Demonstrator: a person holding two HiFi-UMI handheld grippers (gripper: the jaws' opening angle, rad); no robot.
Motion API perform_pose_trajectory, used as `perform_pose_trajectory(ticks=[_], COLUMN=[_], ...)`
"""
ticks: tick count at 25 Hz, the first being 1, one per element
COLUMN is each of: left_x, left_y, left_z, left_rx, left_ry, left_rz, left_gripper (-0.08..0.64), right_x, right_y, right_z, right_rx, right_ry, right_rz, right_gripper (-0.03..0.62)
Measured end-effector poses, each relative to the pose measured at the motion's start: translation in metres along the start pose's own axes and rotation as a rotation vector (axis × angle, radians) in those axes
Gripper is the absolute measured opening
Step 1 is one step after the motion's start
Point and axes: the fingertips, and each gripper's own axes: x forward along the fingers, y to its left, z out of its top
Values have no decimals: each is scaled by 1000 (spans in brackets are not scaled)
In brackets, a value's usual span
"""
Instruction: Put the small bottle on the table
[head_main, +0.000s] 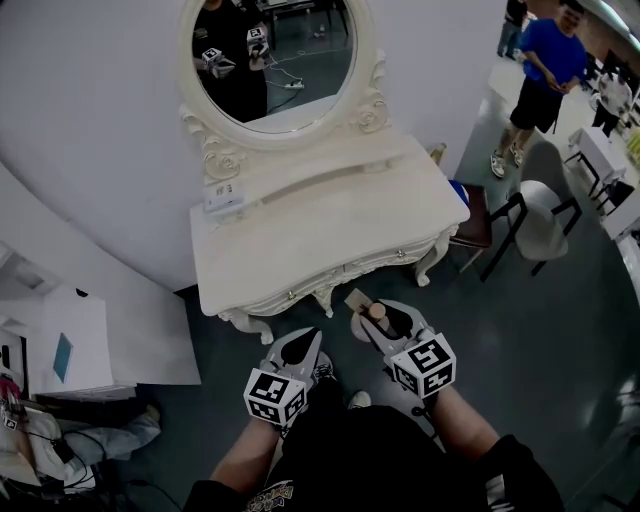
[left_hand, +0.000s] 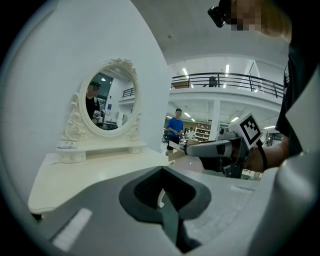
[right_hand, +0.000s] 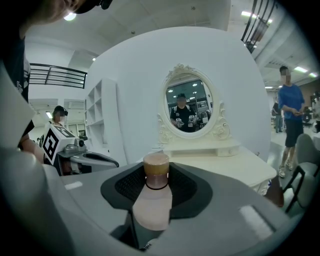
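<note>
Cream-white, the worktop (head_main: 330, 230) carried a small pale item (head_main: 223, 194), possibly a card or box, near its back left corner, below the oval mirror (head_main: 272, 50). The small bottle (right_hand: 155, 195), pinkish with a tan cap, was not on the worktop. The right gripper (head_main: 372, 312) was clamped on the bottle's body, cap pointing toward the worktop, and held it in the air just off the front edge, right of its middle. The left gripper (left_hand: 162, 195) had its jaws closed together with nothing between them, beside the right one and also short of the front edge. A person in a blue shirt (head_main: 548, 60) stood well beyond the right edge, near a chair (head_main: 535, 215).
</note>
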Motion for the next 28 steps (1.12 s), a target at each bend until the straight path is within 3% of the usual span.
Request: perform_pose_trajectory(ticks=[14,28], left_x=[40,61], left_y=[50,110], left_z=[23,44], left_rx=[0,-7], left_ry=[2,-12], left_rz=[-51,-55], left_gripper=[0,0], right_x=[50,110], right_y=[-32,-45], right_z=[20,50], right_rx=[30,20], right_ry=[3,-4], right_rz=[-54,-63], right_gripper=[169,169])
